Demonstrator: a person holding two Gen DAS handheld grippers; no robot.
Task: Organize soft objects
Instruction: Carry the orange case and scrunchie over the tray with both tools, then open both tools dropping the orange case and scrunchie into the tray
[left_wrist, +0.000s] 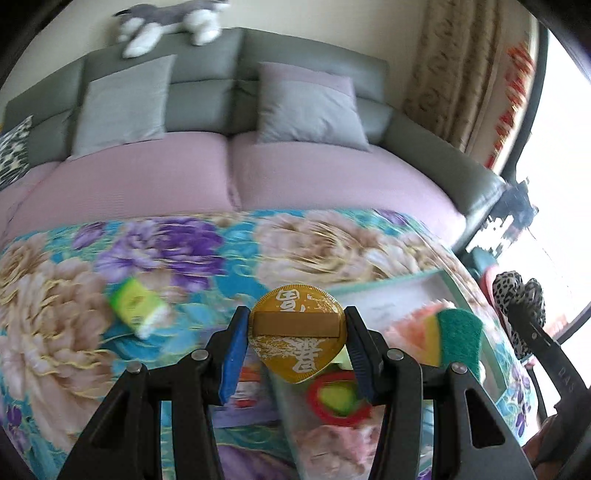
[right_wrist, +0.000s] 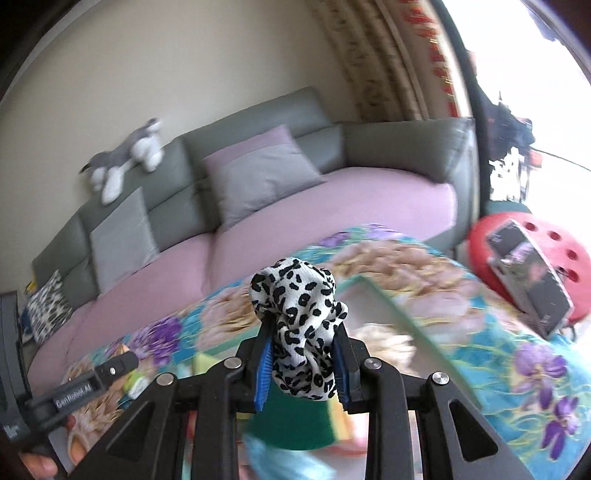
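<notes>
Held items: leopard-print scrunchie (right_wrist: 301, 332), soft, light, compressible, pinched mid-bunch by right gripper (right_wrist: 303, 363); gold-foil coin (left_wrist: 298, 332), probably stiff, slippery, pinched edgewise by left gripper (left_wrist: 297, 345).

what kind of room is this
Most likely a home living room: a grey sofa with lilac seat covers, square grey cushions, a grey and white plush dog on its backrest, and a beige patterned curtain.

Sponge (left_wrist: 460, 341) seemingly in tray (left_wrist: 391, 295); sofa (left_wrist: 236, 173) behind.
</notes>
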